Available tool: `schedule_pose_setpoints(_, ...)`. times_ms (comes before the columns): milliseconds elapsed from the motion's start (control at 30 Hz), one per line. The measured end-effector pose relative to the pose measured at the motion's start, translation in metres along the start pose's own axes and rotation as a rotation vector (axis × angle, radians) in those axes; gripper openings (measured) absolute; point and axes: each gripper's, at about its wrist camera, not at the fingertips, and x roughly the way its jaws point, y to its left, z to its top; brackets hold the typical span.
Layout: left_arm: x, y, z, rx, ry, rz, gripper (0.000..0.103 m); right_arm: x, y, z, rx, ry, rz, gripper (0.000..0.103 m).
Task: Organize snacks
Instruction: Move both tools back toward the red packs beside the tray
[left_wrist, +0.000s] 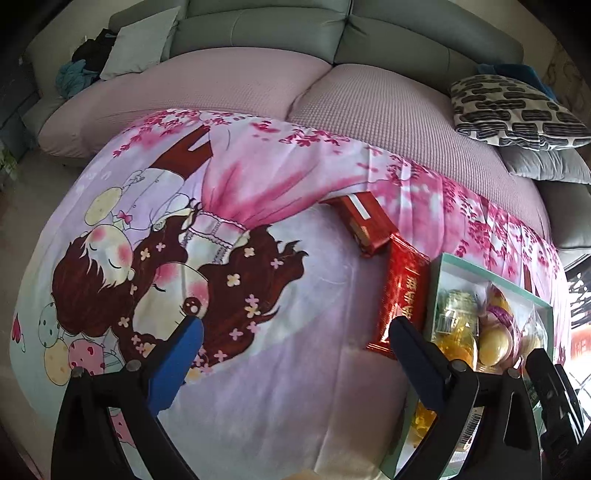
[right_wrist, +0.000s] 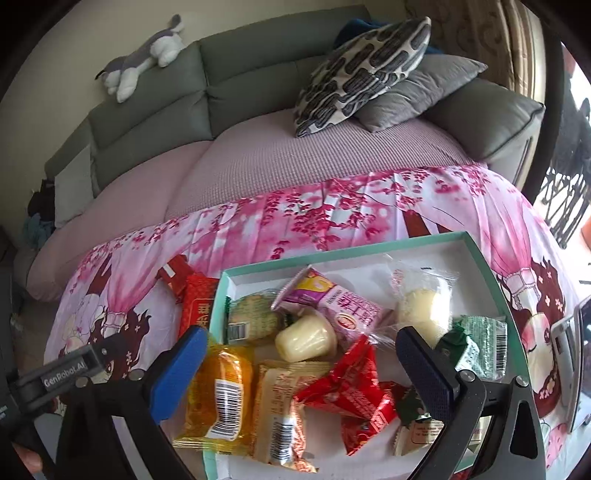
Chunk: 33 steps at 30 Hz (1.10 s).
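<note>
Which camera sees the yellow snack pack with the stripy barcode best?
The right wrist view. There the yellow pack lies in full sight at the near left edge of the tray, barcode up, beside the right claw's blue finger. In the left wrist view only a bit of it peeks out behind the left claw's finger.

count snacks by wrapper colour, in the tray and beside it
Red: 4, two wrappers in the teal tray at and, plus packet and box beside it
Green: 3
Yellow/orange: 2
Pink/purple: 1
Clear: 1
Unwrapped-looking pale cup: 1
Total: 12
</note>
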Motion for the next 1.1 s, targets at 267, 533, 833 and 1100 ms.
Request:
schedule_pose_setpoints(267,-0.001,0.027,0.011,0.001,-0.023,0.037,0.1,0.0,0.045,-0.003,-0.097,0.001,0.043,0.103)
schedule_pose_setpoints(533,0.003,0.05,0.019,0.005,-0.024,0.051,0.1,0.007,0.077,-0.009,-0.159,0.032,0.075,0.102)
schedule_pose_setpoints(833,0.024,0.059,0.025,-0.004,0.018,0.06,0.1,0.011,0.113,-0.012,-0.231,0.037,0.107,0.095)
schedule_pose_setpoints(1100,0.052,0.075,0.032,-0.057,0.067,0.088,0.1,0.033,0.13,-0.02,-0.251,0.101,0.121,0.09)
